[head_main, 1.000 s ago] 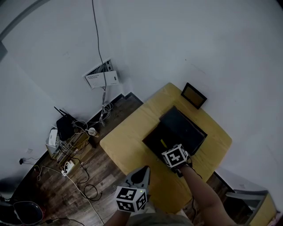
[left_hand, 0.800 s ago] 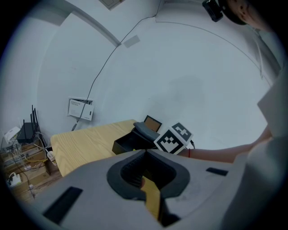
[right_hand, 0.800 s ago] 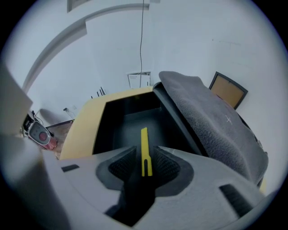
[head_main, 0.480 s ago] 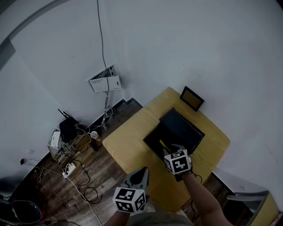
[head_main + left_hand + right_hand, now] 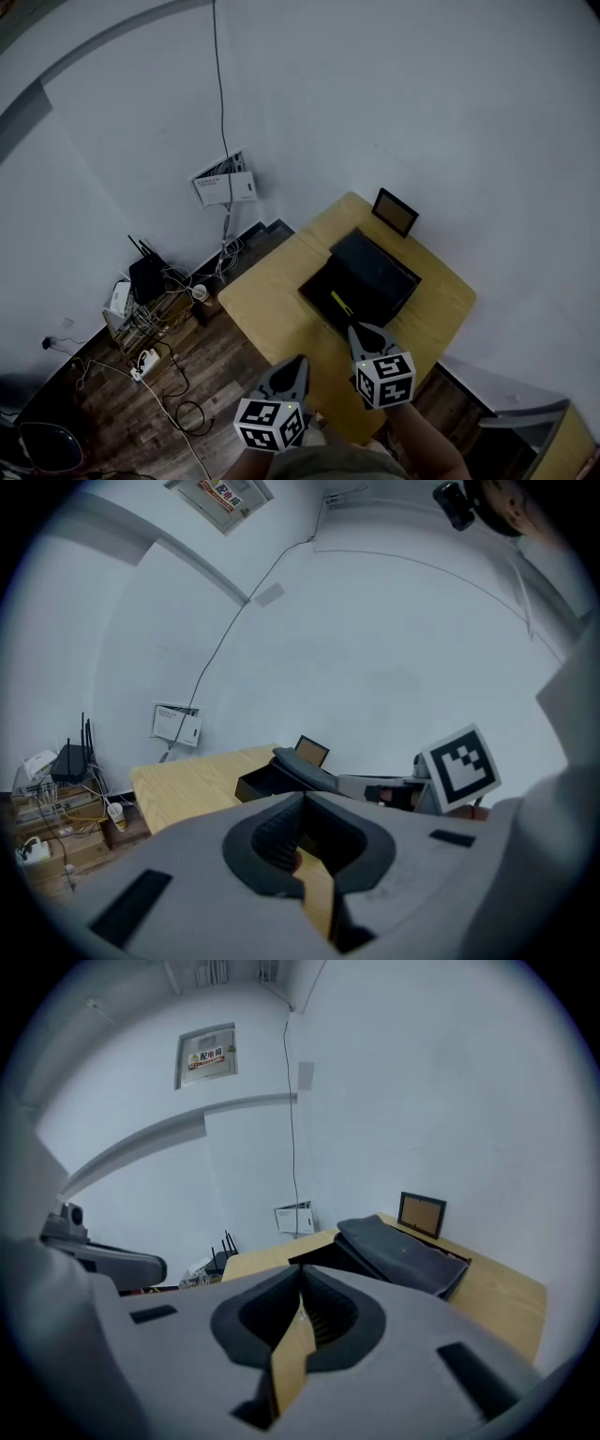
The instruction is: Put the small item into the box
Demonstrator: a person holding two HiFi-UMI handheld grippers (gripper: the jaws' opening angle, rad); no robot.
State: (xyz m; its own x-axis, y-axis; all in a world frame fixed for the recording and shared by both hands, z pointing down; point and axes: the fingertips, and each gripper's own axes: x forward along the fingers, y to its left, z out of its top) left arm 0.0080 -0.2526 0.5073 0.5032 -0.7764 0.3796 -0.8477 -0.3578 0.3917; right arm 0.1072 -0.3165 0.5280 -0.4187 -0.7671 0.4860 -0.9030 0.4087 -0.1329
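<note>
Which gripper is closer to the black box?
The right gripper, its tip almost at the black box; the left gripper sits farther back.

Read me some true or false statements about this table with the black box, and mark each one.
1. A yellow item lies inside the open black box. True.
2. The right gripper holds the yellow item. False: its jaws have just been closing and now meet with nothing between them.
3. A picture frame stands on the wooden table, beyond the box. True.
4. The left gripper is above the box. False: it is short of the box, by the table's near edge, jaws together and empty.
</note>
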